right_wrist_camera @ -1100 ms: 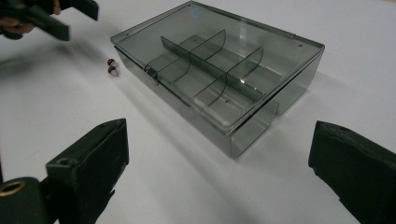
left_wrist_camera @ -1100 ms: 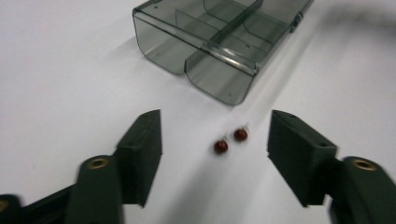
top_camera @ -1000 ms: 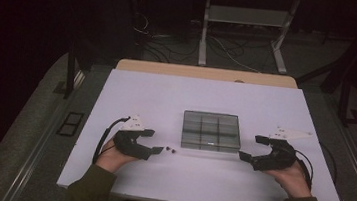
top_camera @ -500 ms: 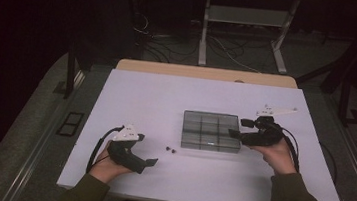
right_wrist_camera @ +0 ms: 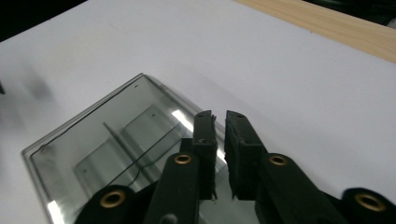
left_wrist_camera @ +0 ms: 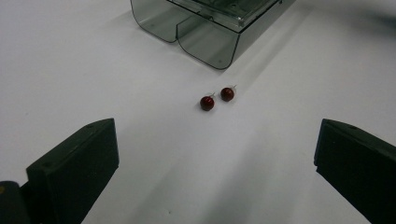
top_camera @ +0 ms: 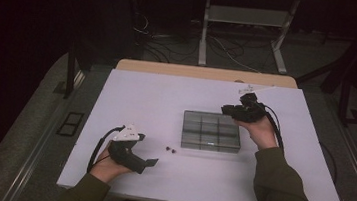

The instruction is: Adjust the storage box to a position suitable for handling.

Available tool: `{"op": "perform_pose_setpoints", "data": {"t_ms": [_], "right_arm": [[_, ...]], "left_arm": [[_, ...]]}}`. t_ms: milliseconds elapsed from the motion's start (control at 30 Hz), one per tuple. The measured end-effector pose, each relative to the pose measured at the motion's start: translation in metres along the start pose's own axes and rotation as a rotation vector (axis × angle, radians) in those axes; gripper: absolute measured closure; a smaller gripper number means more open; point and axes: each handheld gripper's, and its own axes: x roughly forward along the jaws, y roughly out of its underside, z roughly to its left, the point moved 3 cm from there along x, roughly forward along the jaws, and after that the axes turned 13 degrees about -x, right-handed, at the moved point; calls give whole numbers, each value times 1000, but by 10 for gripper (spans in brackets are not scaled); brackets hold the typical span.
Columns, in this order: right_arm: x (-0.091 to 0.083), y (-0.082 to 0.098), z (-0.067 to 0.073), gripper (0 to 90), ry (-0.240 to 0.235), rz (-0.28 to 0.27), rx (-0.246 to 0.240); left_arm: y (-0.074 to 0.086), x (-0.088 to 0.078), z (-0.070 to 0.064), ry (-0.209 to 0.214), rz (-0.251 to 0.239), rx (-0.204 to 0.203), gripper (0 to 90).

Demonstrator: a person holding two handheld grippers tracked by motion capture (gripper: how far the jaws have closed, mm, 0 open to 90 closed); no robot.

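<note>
Left tool [top_camera: 152, 162] gapes wide, aimed at two red beads [left_wrist_camera: 217, 98] lying just beside the clear compartment box [top_camera: 211, 131] on the white surface [top_camera: 146, 97]. Right tool [top_camera: 225, 109], jaws just closing on nothing, hovers over the box's far corner. Beads not yet picked up; boxing remains.

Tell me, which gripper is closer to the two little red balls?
Left. The left gripper sits just short of the red balls, jaws wide open. The right gripper is beyond the clear box, at its far corner.
</note>
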Motion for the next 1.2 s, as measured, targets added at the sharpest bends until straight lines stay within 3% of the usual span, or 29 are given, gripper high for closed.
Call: {"op": "perform_pose_setpoints", "data": {"t_ms": [100, 300, 567, 900, 1200], "right_arm": [[12, -7, -4, 886, -6, 21, 11], [33, -16, -9, 890, -16, 75, 19], [58, -15, -14, 890, -31, 150, 25], [74, -15, -12, 890, -49, 211, 16], [76, -16, -11, 892, -46, 231, 6]], "left_arm": [[0, 1, -1, 5, 1, 3, 0], [1, 3, -2, 14, 14, 8, 0], [2, 4, -3, 16, 23, 15, 0], [2, 3, -3, 19, 22, 15, 0], [2, 3, -3, 20, 22, 17, 0]]}}
